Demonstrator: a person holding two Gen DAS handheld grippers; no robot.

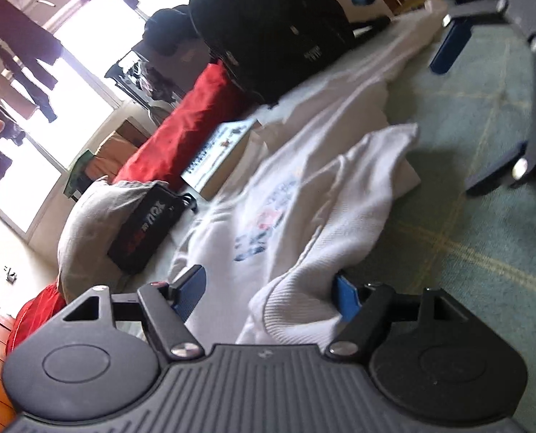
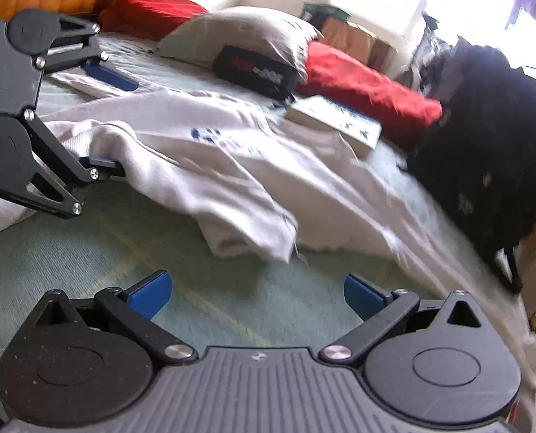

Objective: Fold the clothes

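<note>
a bed (image 2: 213, 310) with a green checked cover fills the room's foreground, window light behind. your left gripper (image 1: 271, 288) sits with its blue fingers spread apart around the ribbed hem of the white sweatshirt (image 1: 304, 195), not clamped on it. your right gripper (image 2: 257, 296) hangs spread wide over bare cover, holding nothing, just short of the sweatshirt's rumpled edge. the sweatshirt lies partly bunched across the bed, print up, with a book (image 2: 336, 122), a black pouch (image 2: 257, 70) and a black backpack (image 2: 484, 151) beyond. it looks soft, thick and floppy: pinch the hem or a seam, where the cloth is doubled.
</note>
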